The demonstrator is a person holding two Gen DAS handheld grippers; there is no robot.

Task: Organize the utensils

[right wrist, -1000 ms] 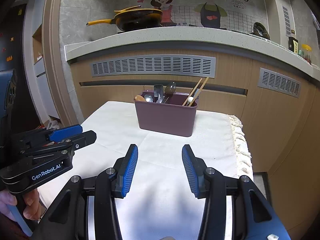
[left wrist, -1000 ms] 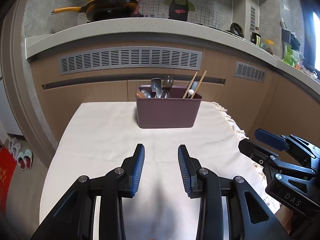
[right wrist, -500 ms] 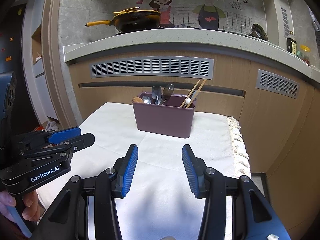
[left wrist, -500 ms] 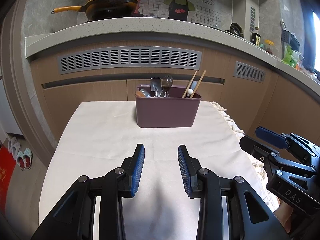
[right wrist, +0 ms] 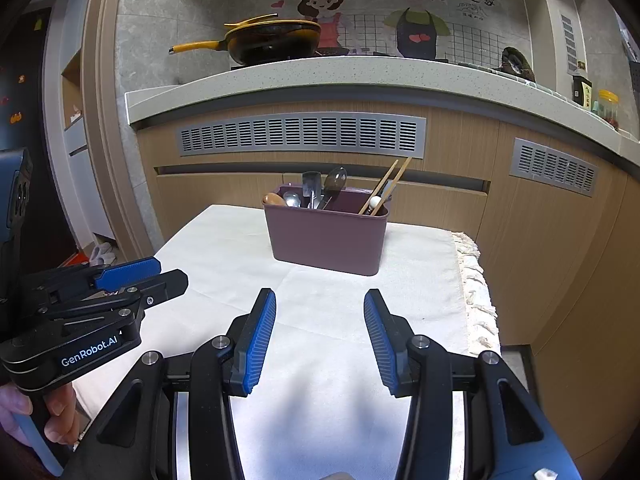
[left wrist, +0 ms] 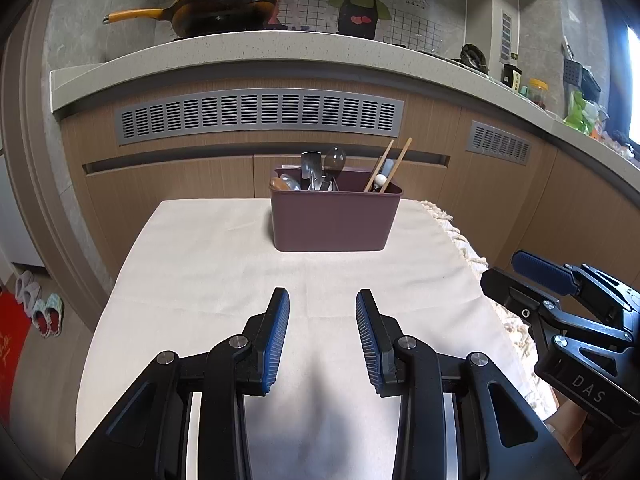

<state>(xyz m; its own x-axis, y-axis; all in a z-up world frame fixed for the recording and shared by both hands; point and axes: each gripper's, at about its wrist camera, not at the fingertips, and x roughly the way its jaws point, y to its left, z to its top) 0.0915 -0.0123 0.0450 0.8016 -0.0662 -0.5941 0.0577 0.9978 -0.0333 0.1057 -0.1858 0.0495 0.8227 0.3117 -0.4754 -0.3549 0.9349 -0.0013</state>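
Observation:
A maroon utensil holder [left wrist: 335,220] stands at the far end of the cloth-covered table [left wrist: 208,264]; it also shows in the right wrist view [right wrist: 326,238]. In it are metal spoons [left wrist: 320,174] on the left and wooden chopsticks [left wrist: 390,164] on the right. My left gripper [left wrist: 322,334] is open and empty, well short of the holder. My right gripper [right wrist: 320,336] is open and empty, also short of the holder. The right gripper [left wrist: 560,304] shows at the right edge of the left wrist view, and the left gripper [right wrist: 100,300] at the left of the right wrist view.
The table's fringed right edge [right wrist: 476,280] drops to the floor. Wooden cabinets with grey vents [left wrist: 260,114] stand behind the table under a stone counter [left wrist: 280,50] with a yellow-handled pan [left wrist: 216,10]. Slippers [left wrist: 40,308] lie on the floor at left.
Both grippers have drifted slightly back and down from the holder. Both stay open and empty. The holder and utensils have not moved.

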